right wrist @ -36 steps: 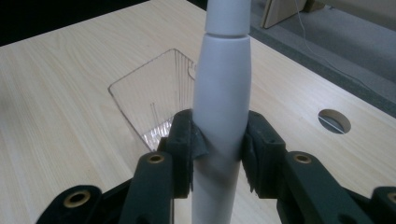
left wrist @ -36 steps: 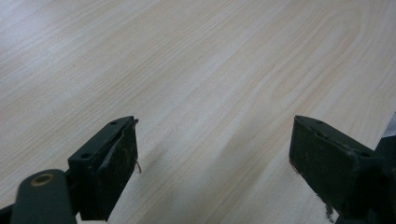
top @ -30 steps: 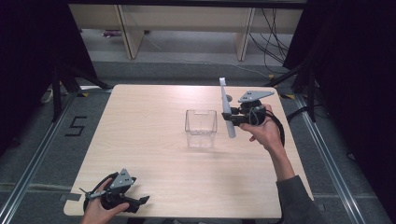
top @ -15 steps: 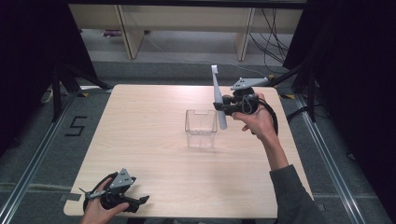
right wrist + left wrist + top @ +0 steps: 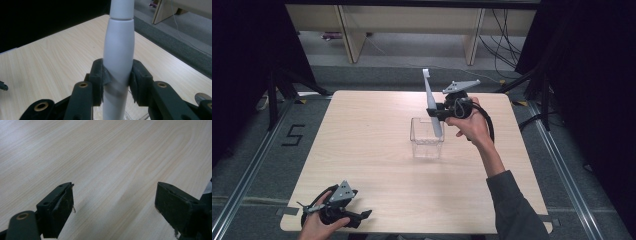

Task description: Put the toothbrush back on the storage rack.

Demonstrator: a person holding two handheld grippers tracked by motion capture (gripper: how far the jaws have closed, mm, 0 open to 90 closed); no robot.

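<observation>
Overhead, high view: a pale wooden table (image 5: 377,150) is seen from above, with grey floor and wooden shelf legs beyond its far edge.
Clear box: a small see-through container (image 5: 427,137) is set a little right of the table's middle, open at the top.
White stick: a long white handle-like object (image 5: 432,102), possibly a toothbrush, is held nearly upright, leaning slightly to the left at its top; its lower end is seen at the container's right side, though whether it is inside cannot be told.
Right gripper: the right gripper (image 5: 435,112) is held above the table just right of the container, closed around the white stick near its lower half, with a grey three-cornered plate on top.
Left gripper: the left gripper (image 5: 362,215) is rested at the near left corner of the table, well apart from the container.

Left gripper view: the two black jaws are spread wide with nothing between them; bare wood grain of the table (image 5: 105,157) is seen beyond.

Right gripper view: the white stick (image 5: 118,55) is clamped between both black pads (image 5: 98,75), rising out of the top of the view; the table (image 5: 50,62) and grey floor are seen behind.
</observation>
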